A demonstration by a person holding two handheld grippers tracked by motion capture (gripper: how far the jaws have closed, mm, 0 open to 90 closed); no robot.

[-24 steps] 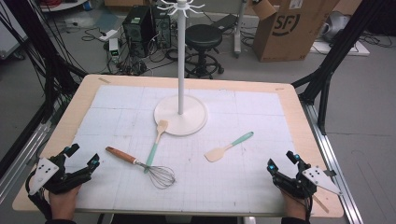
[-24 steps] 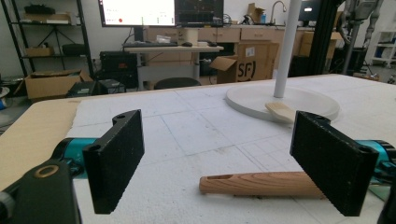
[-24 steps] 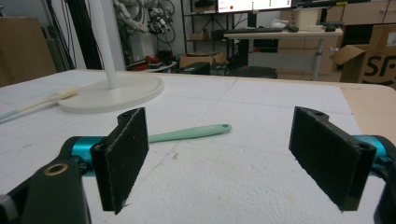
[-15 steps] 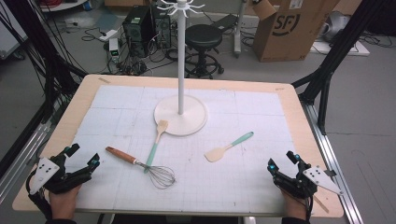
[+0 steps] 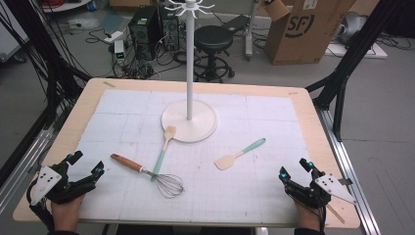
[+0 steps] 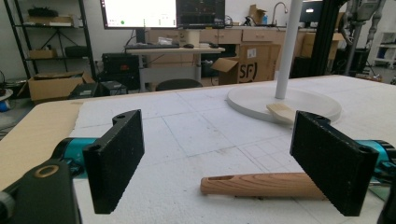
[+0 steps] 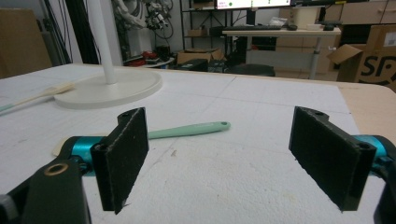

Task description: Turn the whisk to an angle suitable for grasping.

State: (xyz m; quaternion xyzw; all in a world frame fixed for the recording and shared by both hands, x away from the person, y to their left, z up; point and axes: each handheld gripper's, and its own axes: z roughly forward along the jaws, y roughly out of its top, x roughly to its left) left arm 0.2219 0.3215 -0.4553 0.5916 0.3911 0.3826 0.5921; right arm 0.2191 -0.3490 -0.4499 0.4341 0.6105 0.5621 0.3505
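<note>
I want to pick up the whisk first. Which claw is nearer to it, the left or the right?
The left. The left claw sits open just left of the whisk, near its wooden handle end. The right claw is open far off to the whisk's right.

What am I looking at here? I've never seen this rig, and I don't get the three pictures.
A person holds hand-held tongs, one in each hand. The high view looks down on the table: left tongs, right tongs, both open and holding nothing. The other two views ride on the tongs and look out between their black jaws. On the table stand a white hook stand, and lie a whisk, a spoon leaning on the stand's base, and a spatula.
</note>
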